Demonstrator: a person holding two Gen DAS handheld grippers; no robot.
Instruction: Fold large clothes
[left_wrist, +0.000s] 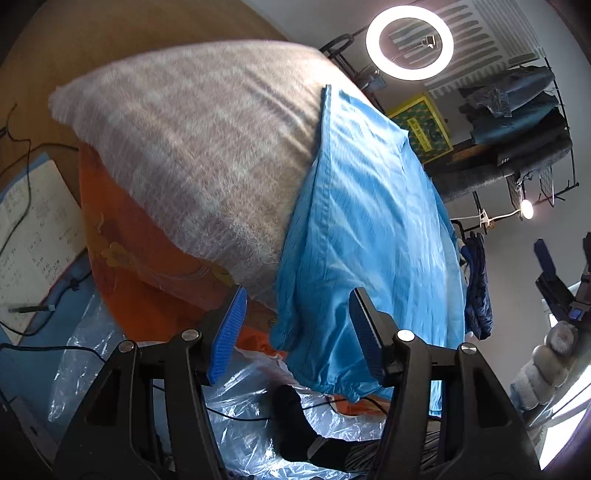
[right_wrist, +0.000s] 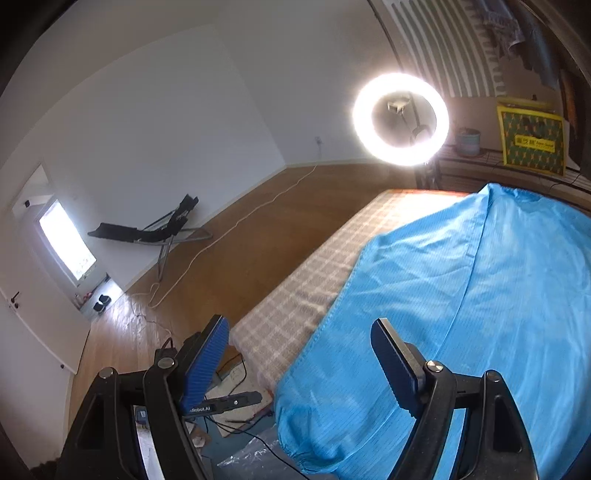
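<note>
On the bed (right_wrist: 295, 317), the blue garment (right_wrist: 461, 314) looks light, slippery; both jaws apart, empty; take its gathered hem (right_wrist: 306, 461).

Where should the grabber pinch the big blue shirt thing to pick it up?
Probably the gathered cuff at the near end of the blue garment, coming in from the table's near edge. The cuff hangs over the edge of the checked cover, so one finger can slip under the cloth. The right gripper is open above that end.
</note>
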